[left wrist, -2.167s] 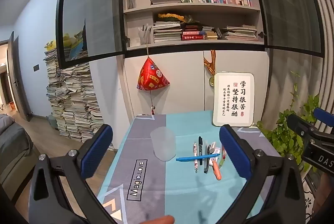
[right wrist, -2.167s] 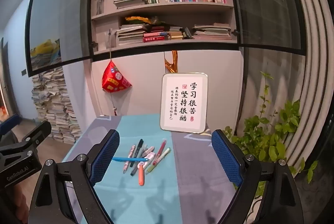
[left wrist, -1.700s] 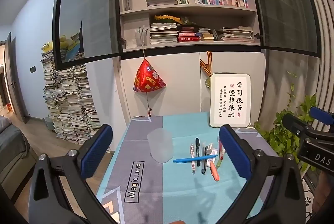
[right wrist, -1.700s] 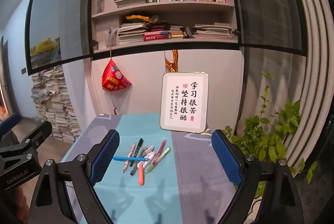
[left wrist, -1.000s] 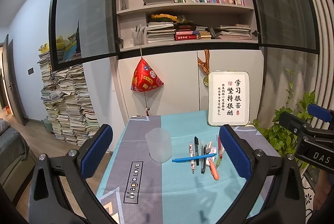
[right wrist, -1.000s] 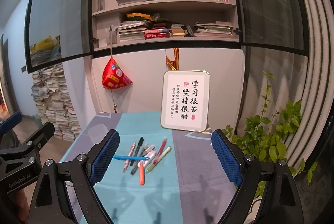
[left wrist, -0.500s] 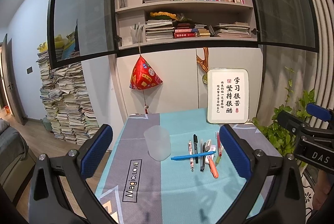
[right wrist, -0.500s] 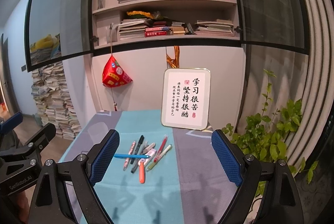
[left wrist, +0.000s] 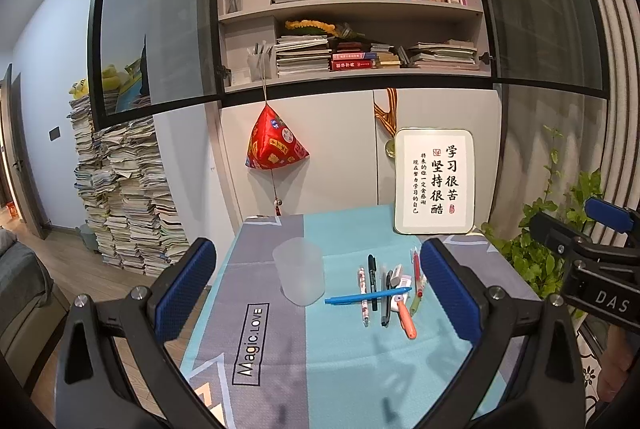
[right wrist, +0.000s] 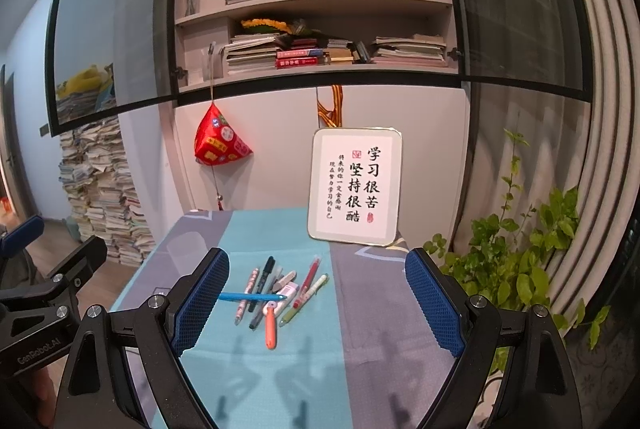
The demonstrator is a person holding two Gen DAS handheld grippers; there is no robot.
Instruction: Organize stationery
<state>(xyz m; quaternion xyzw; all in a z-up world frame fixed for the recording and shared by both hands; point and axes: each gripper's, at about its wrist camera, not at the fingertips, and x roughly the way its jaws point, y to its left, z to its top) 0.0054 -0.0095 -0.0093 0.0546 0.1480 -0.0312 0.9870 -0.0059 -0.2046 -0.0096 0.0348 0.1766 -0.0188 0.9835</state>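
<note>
Right gripper (right wrist: 316,305) hangs above the near table edge, jaws spread wide, nothing held. Left gripper (left wrist: 316,293) likewise wide and empty. Loose cluster of pens (right wrist: 276,289) lies ahead of the right gripper, slightly left of its midline; most point away from it, while 1 slim blue pen (right wrist: 250,296) lies crosswise on top, parallel to the jaw gap. Frosted translucent plastic cup (left wrist: 299,277) stands upright ahead of the left gripper, just left of the cluster. Judgement: right gripper is nearer the pens; the crosswise pen needs a wrist turn first.
</note>
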